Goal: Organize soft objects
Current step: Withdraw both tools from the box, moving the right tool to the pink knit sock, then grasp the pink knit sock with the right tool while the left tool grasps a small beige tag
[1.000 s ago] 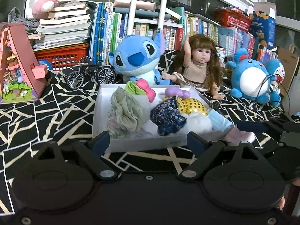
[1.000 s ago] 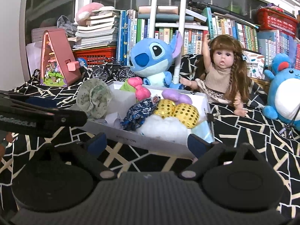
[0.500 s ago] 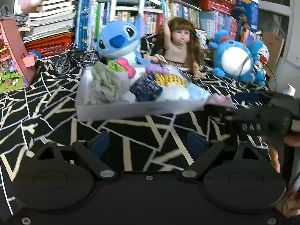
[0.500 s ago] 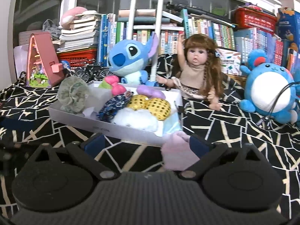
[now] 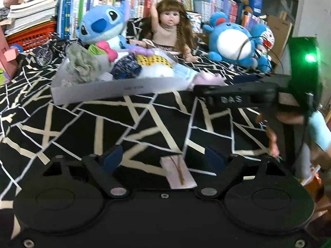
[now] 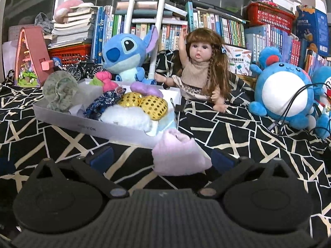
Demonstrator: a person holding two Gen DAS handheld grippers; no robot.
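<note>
A white shallow box [image 6: 62, 122] on the black patterned cloth holds several soft items: a green scrunchie [image 6: 60, 91], a dark blue one [image 6: 103, 103], gold sequin pieces [image 6: 153, 105], a white fluffy piece [image 6: 126, 115]. A pale pink soft piece [image 6: 178, 155] lies on the cloth by the box's near right corner, between the open fingers of my right gripper [image 6: 163, 157], untouched. My left gripper [image 5: 164, 157] is open and empty, well back from the box [image 5: 115, 88]. The right gripper [image 5: 238, 97] shows in the left wrist view beside the pink piece [image 5: 209, 78].
A Stitch plush [image 6: 126, 55], a doll [image 6: 200, 72] and a blue round plush [image 6: 285, 95] sit behind the box. Books, red baskets, a toy bicycle [image 6: 82, 70] and a pink toy house [image 6: 31, 60] line the back. A small pink paper slip [image 5: 180, 171] lies by my left gripper.
Both grippers have pulled back from the box. The pink soft piece now lies between the right gripper's open fingers. The left gripper has moved furthest back.
</note>
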